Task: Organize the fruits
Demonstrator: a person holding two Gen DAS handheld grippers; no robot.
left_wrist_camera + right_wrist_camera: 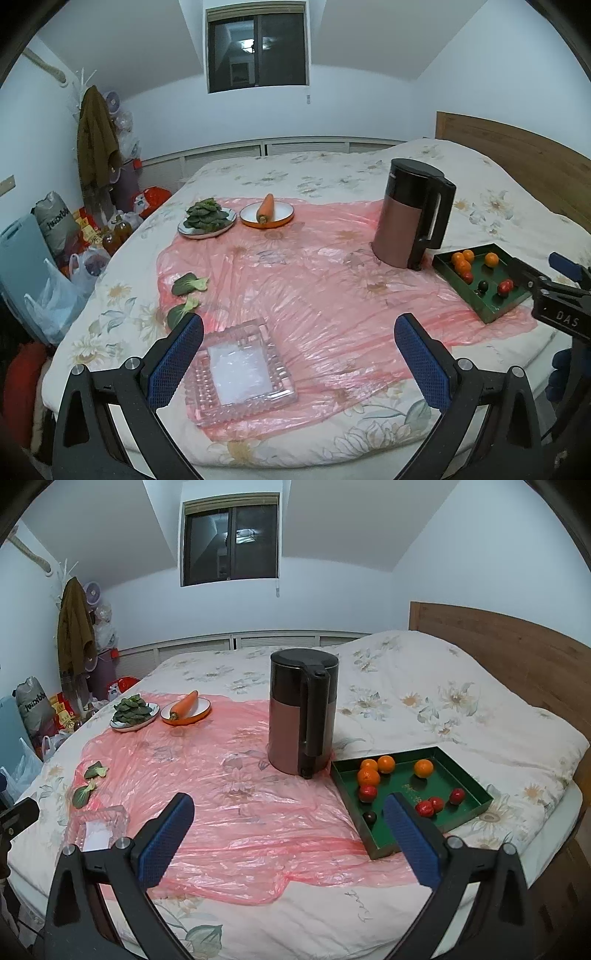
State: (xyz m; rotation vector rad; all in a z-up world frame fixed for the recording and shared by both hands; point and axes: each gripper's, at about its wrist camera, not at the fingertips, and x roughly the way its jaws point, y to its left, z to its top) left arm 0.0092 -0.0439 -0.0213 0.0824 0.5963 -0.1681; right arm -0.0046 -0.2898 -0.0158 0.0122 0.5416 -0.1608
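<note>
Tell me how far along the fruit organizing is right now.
Barely started, it seems. All the fruit, including the oranges and red fruits, sits mixed in the green tray. The glass dish holds no fruit. Nothing is in hand: the left gripper and right gripper are open. Sorting is all left.

Light: cool, even room light is falling from above; the window is showing dark.
Glare: the pink plastic sheet is glinting.
Shadows: soft ones are lying under the kettle.
Edges: fisheye bending, corners going black.
Focus: staying sharp.
</note>
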